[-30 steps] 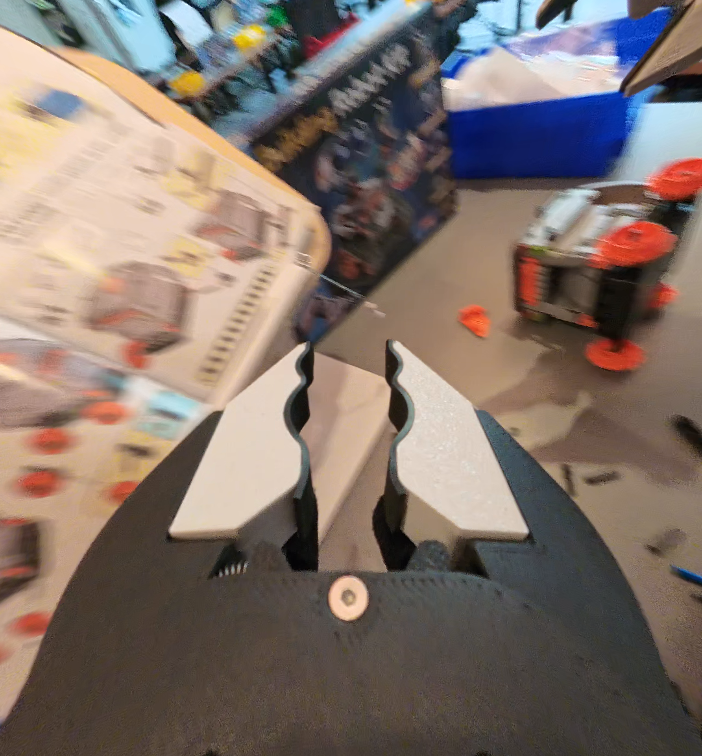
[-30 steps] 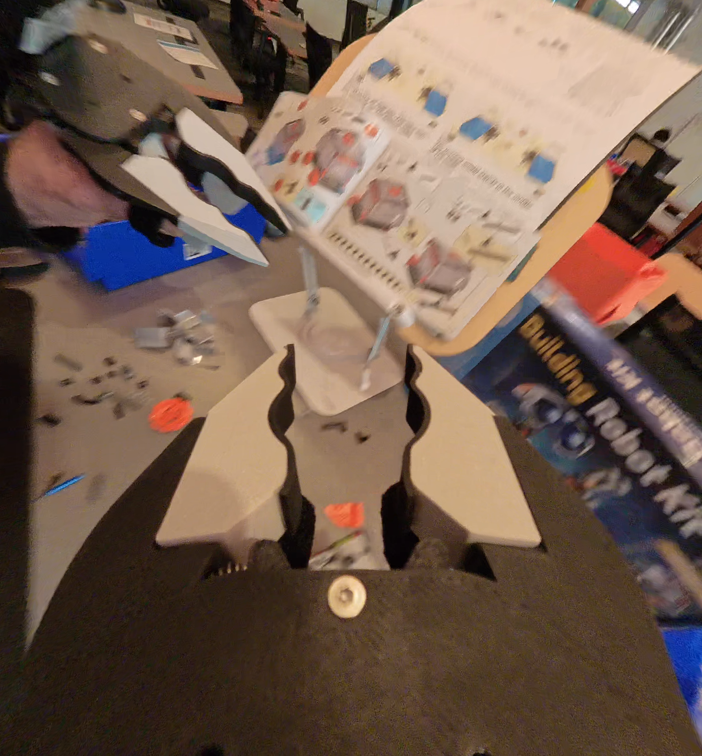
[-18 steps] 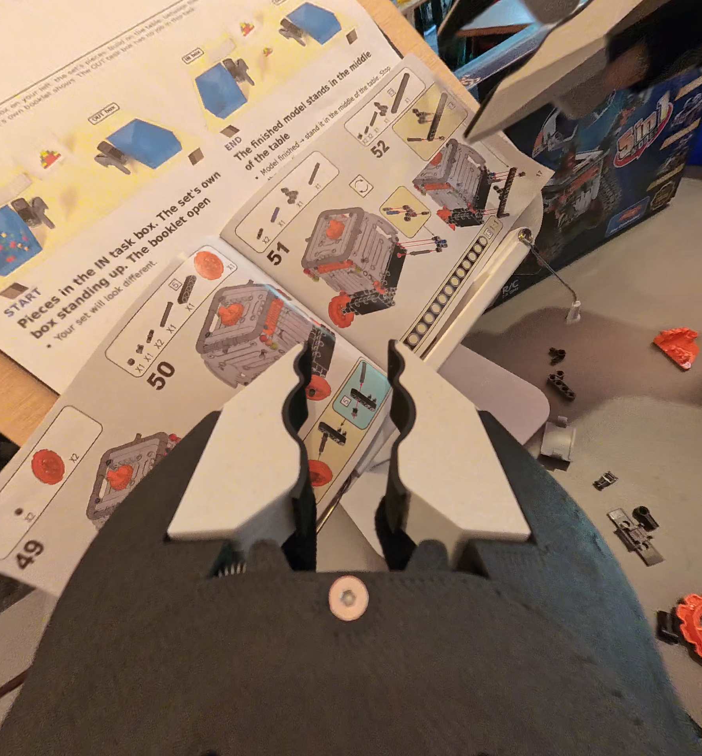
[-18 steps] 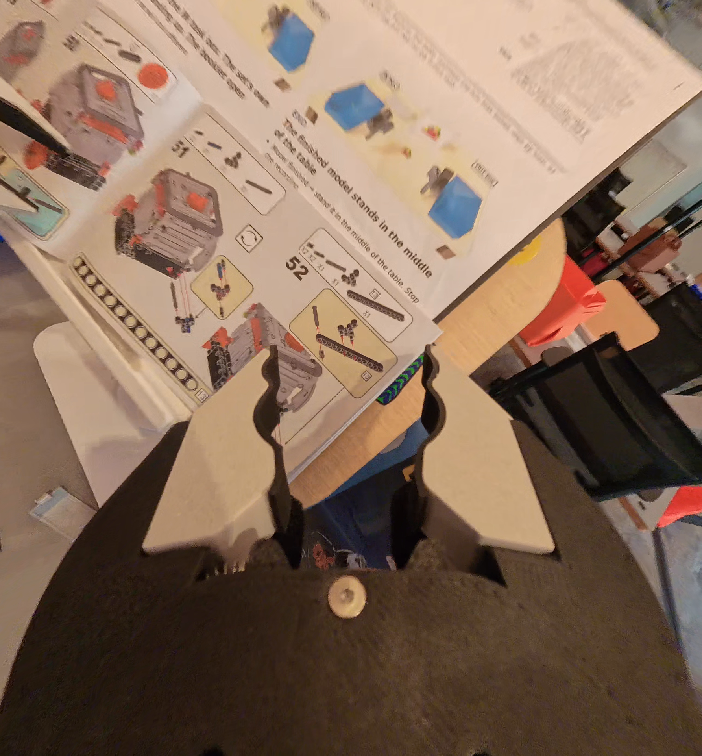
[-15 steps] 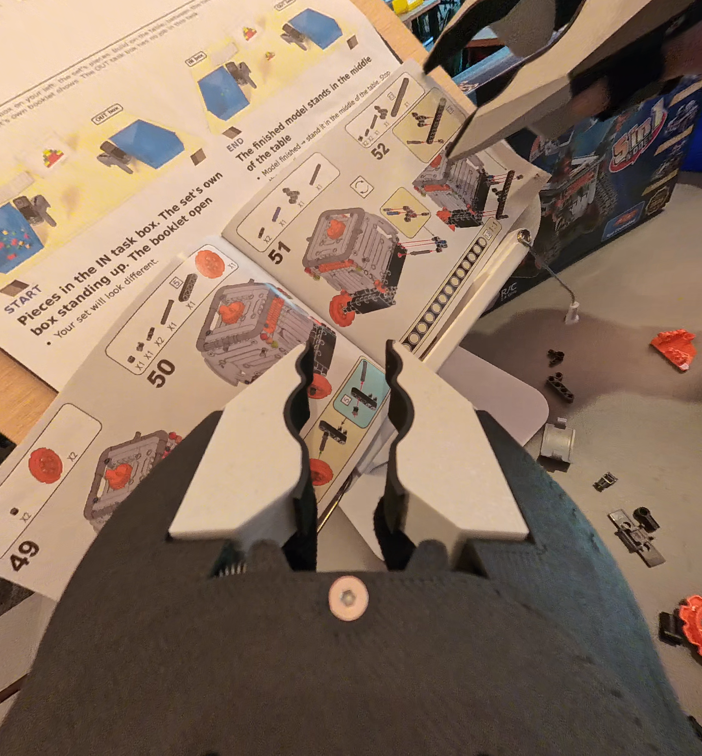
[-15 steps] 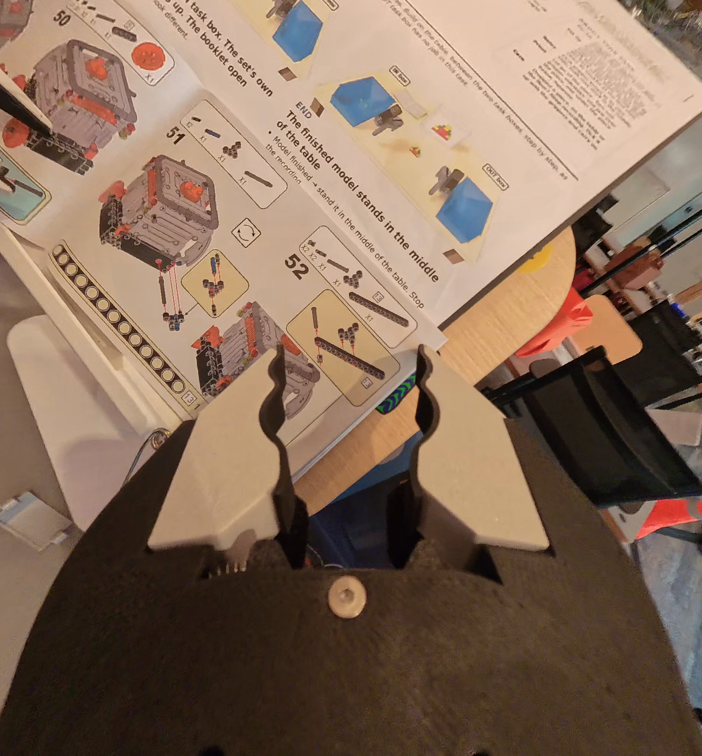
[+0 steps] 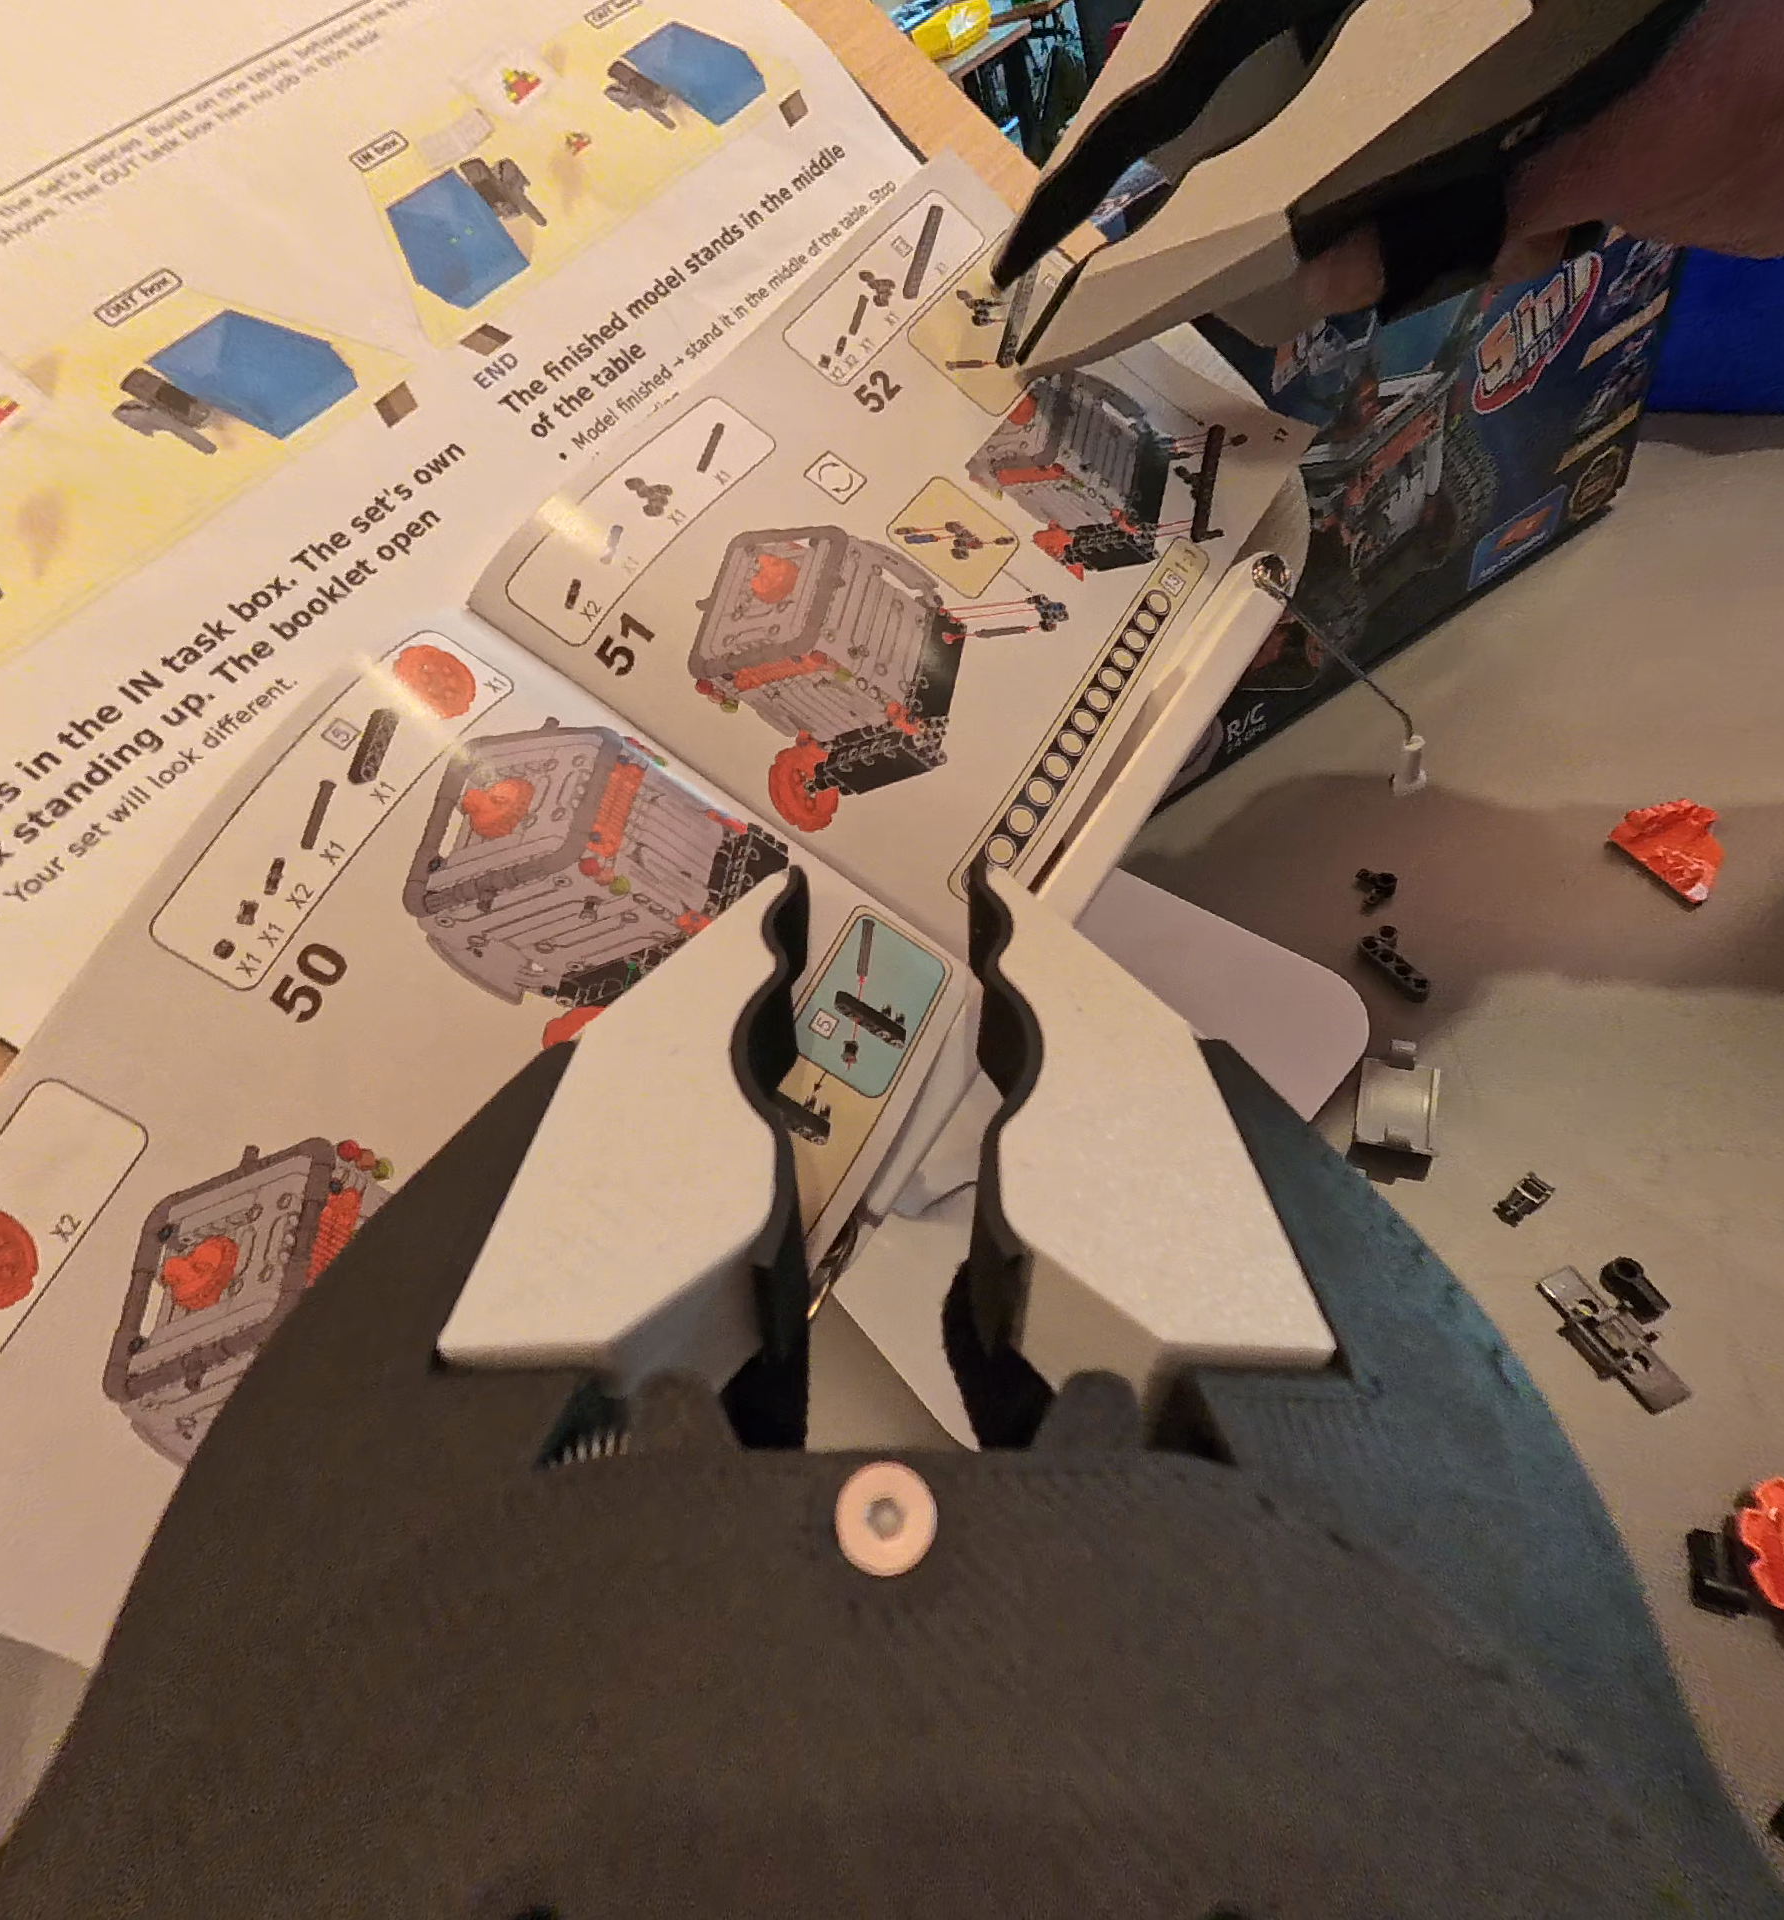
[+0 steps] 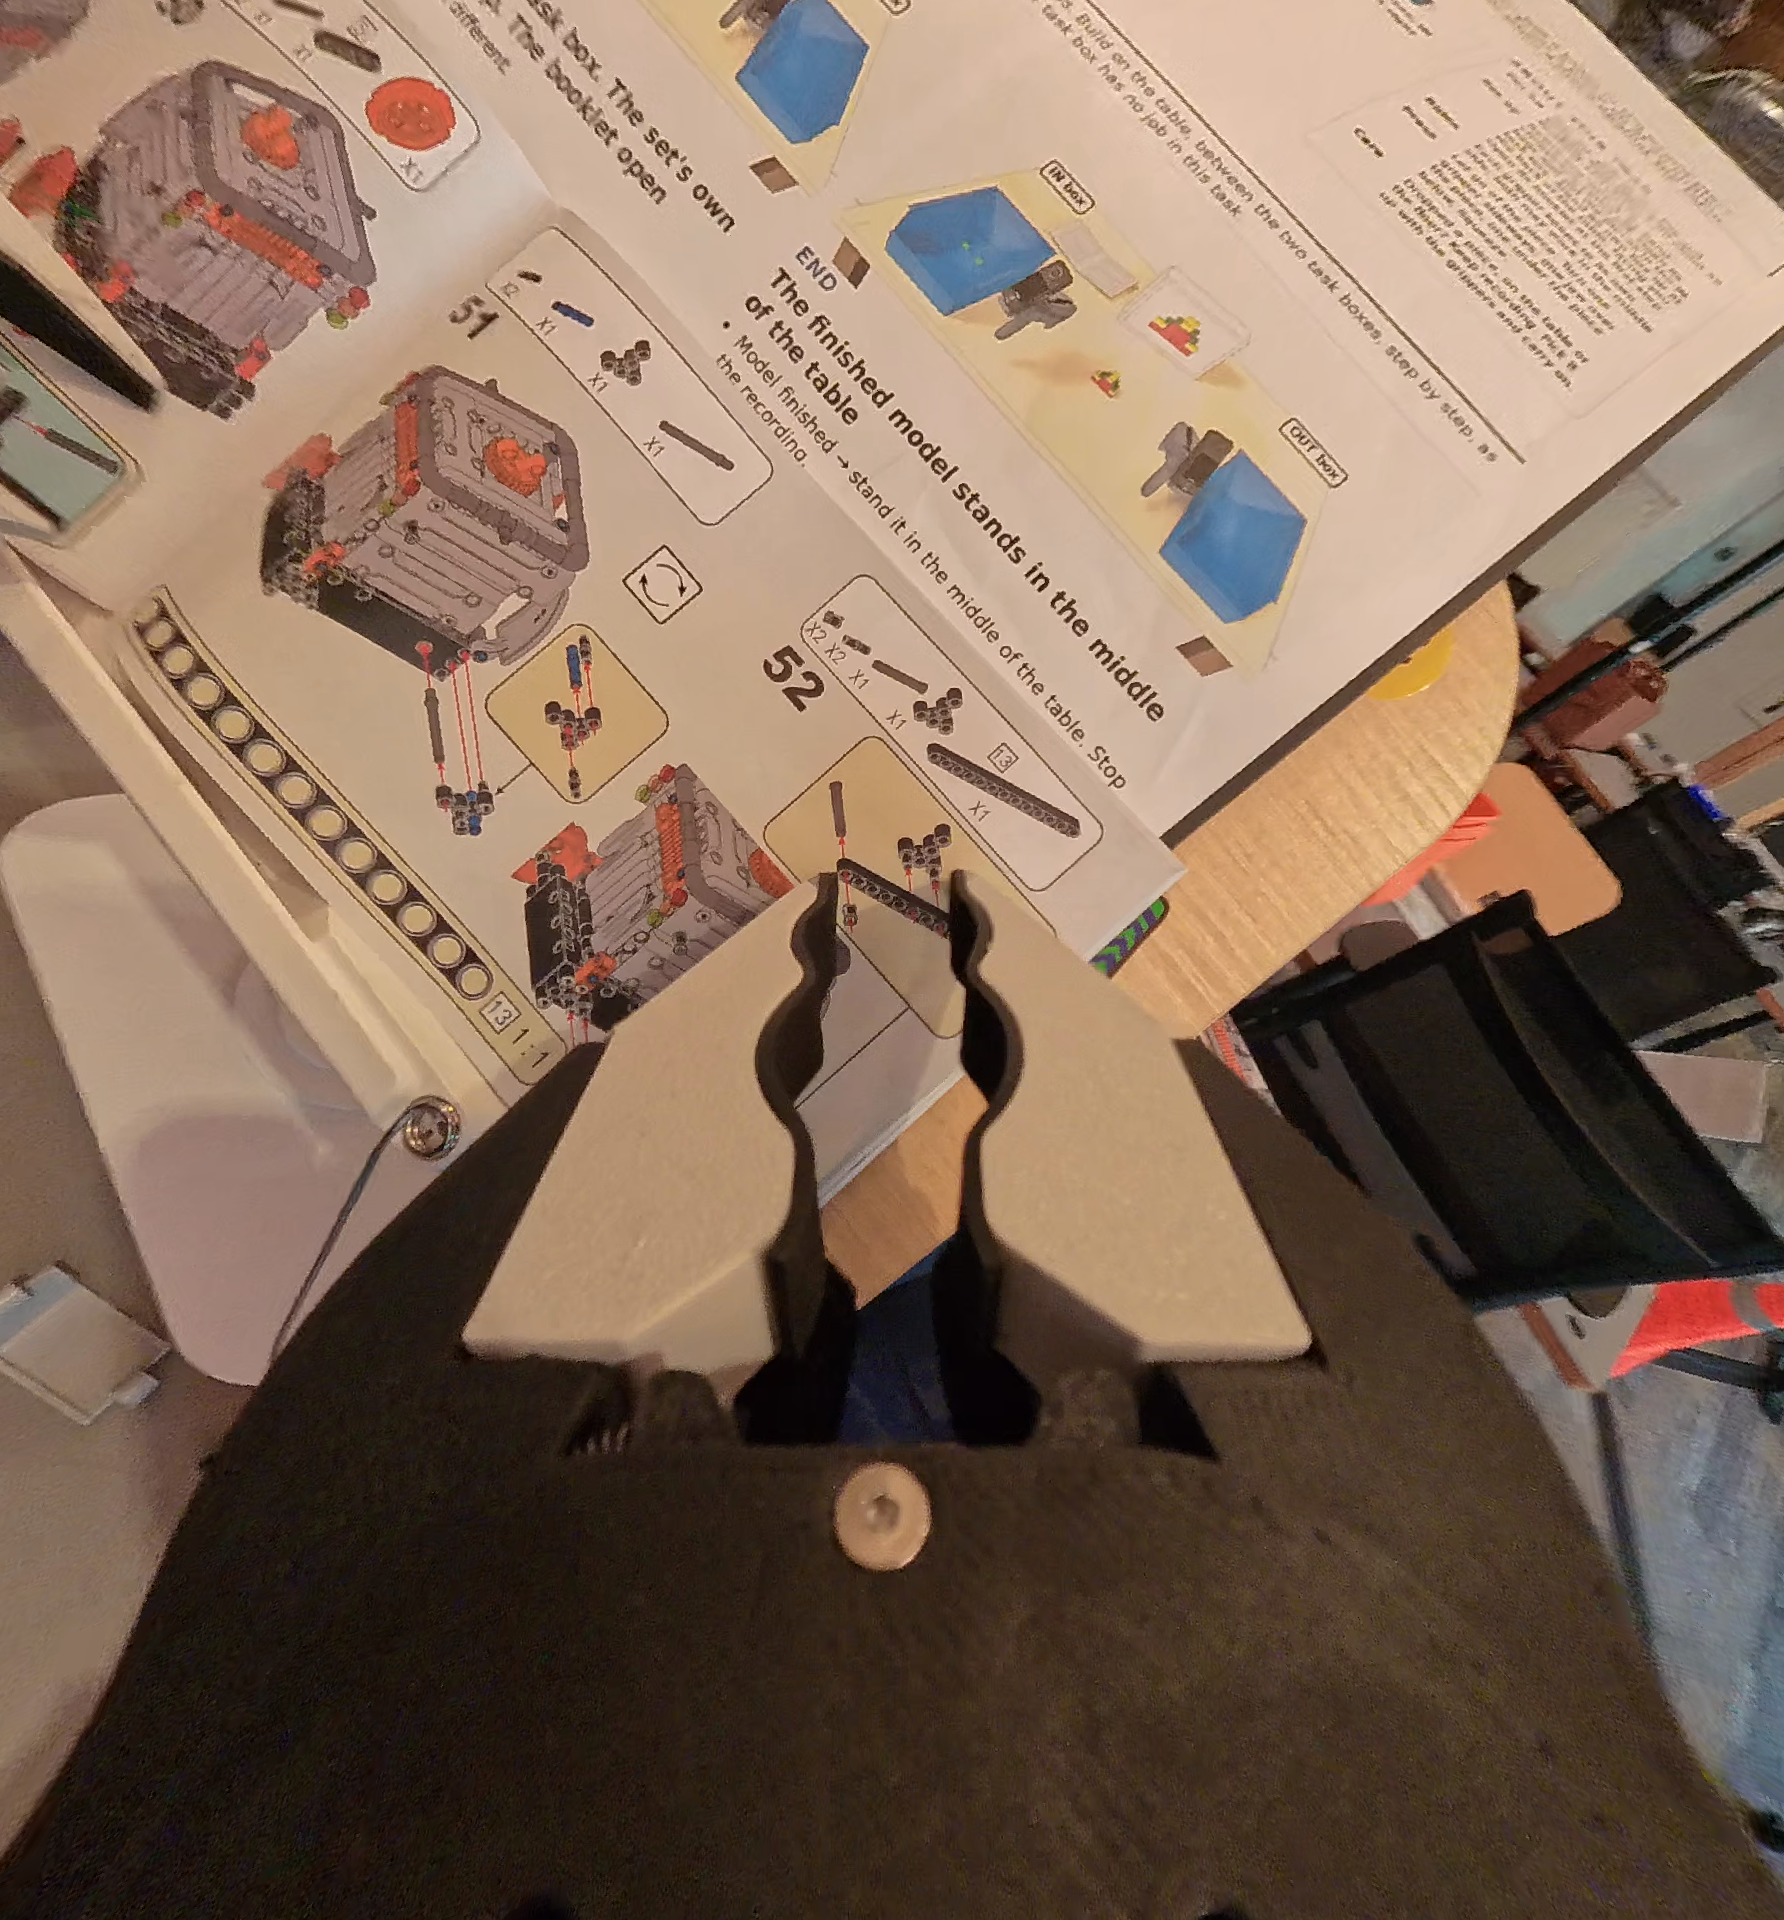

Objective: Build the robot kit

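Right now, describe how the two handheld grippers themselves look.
Both are the same build. The left gripper has a wide, rounded black body with a grainy printed texture, one silver screw at its middle, and two pale grey wedge fingers with wavy black inner edges. The right gripper matches it. Seen from the left wrist view, the hand wears a black fingerless glove.

Printed writing and step numbers cover the open booklet (image 7: 597,644) and sheet (image 8: 1127,208).
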`<state>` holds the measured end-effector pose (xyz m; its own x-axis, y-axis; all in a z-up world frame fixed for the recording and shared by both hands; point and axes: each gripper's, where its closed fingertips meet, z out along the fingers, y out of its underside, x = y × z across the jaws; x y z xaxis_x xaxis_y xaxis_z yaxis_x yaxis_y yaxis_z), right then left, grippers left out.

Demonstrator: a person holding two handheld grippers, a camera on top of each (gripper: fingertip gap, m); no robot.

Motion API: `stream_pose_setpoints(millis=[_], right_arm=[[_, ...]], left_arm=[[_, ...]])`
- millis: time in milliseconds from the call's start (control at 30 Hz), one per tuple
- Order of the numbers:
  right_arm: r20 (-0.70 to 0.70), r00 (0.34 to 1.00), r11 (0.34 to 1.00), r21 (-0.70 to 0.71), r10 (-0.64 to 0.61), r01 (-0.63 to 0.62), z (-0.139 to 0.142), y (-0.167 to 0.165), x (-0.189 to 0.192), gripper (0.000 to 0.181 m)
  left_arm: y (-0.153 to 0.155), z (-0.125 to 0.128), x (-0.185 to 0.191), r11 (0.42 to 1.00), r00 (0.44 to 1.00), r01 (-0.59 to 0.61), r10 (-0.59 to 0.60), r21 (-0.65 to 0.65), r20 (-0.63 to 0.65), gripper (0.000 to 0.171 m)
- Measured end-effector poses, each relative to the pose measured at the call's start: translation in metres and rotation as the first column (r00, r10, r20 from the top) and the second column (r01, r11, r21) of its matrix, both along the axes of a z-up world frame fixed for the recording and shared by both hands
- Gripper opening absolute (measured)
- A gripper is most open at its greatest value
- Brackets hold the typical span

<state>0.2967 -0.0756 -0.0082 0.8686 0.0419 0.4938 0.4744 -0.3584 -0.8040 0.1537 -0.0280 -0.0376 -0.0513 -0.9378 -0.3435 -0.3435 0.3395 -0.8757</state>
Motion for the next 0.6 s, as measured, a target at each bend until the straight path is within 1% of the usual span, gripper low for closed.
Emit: stream_pose_setpoints(millis=[33,67,100,200,267,333,367,433,467,533,567,600], right_arm=[[-0.027,1.000,1.000,-0.001,0.016,-0.016,0.001,-0.002,-0.002,0.020],[-0.052,0.998,1.000,0.007,0.020,-0.020,0.003,-0.004,-0.002,0.039],[-0.065,0.998,1.000,0.013,0.008,-0.007,0.005,-0.007,0.001,0.053],[-0.006,1.000,0.999,-0.042,0.002,-0.003,-0.004,-0.017,0.006,0.056],[0.005,1.000,0.998,-0.057,0.011,-0.011,-0.011,-0.016,0.003,0.064],[0.008,1.000,0.998,-0.056,0.000,0.001,-0.012,-0.015,0.002,0.065],[0.010,1.000,0.998,-0.055,-0.003,0.003,-0.012,-0.015,0.001,0.064],[0.057,0.998,0.999,-0.034,-0.016,0.017,-0.009,-0.015,0.001,0.056],[0.078,0.997,1.000,-0.030,-0.001,0.003,-0.009,-0.015,-0.003,0.035],[0.130,0.991,0.999,-0.032,0.012,-0.008,-0.013,-0.014,-0.009,0.031],[0.136,0.991,0.999,-0.038,0.019,-0.014,-0.015,-0.014,-0.012,0.025],[0.116,0.993,0.998,-0.051,0.036,-0.030,-0.018,-0.013,-0.015,0.015]], left_arm=[[0.000,0.000,0.000,1.000,1.000,0.003,-0.003,0.000,-0.004,0.028],[-0.001,0.000,0.001,1.000,1.000,0.005,-0.005,-0.005,-0.006,0.026],[-0.001,0.000,0.001,1.000,1.000,0.006,-0.006,-0.008,-0.003,0.027],[-0.002,-0.001,0.001,1.000,1.000,0.014,-0.014,-0.004,-0.007,0.029],[-0.004,-0.001,0.002,1.000,1.000,0.021,-0.021,-0.002,-0.012,0.031],[-0.006,-0.002,0.004,1.000,1.000,0.025,-0.025,0.006,-0.017,0.034],[-0.008,-0.002,0.005,1.000,0.999,0.029,-0.029,0.005,-0.019,0.036],[-0.010,-0.003,0.008,0.999,0.999,0.028,-0.027,0.022,-0.030,0.040],[-0.012,-0.003,0.009,0.999,0.999,0.029,-0.028,0.037,-0.037,0.042],[-0.015,-0.003,0.014,0.996,0.998,0.036,-0.032,0.083,-0.048,0.043],[-0.016,-0.002,0.016,0.993,0.998,0.038,-0.032,0.111,-0.053,0.044],[-0.017,-0.002,0.019,0.990,0.998,0.040,-0.032,0.133,-0.061,0.044]])
